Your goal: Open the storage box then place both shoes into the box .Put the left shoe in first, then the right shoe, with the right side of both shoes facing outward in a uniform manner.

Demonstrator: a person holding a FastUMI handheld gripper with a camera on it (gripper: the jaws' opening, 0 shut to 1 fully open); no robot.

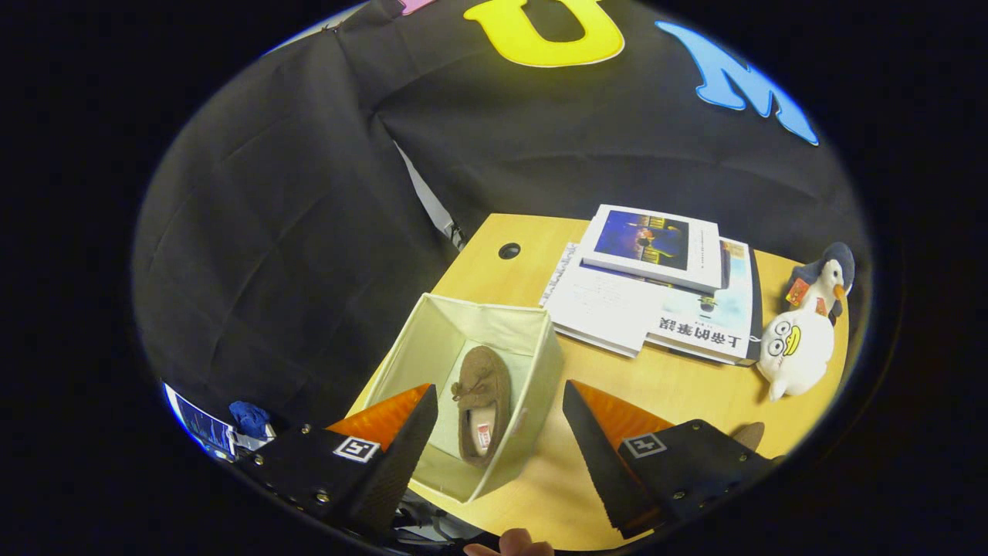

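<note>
A pale fabric storage box (532,363) stands open on the wooden table (695,394), near its left edge. One brown moccasin shoe (481,401) lies inside it on the bottom, toe pointing away from me. My gripper (498,421) hovers above the box, open wide, with nothing between its fingers. The shoe shows in the gap between the two fingers. A bit of brown, perhaps a second shoe (750,434), peeks out behind the right finger, mostly hidden.
Beyond the box lie stacked books and magazines (656,289). Two plush toys, a white one (795,347) and a penguin (830,278), sit at the table's right end. A cable hole (509,250) is at the far left corner. A hand (513,544) shows below.
</note>
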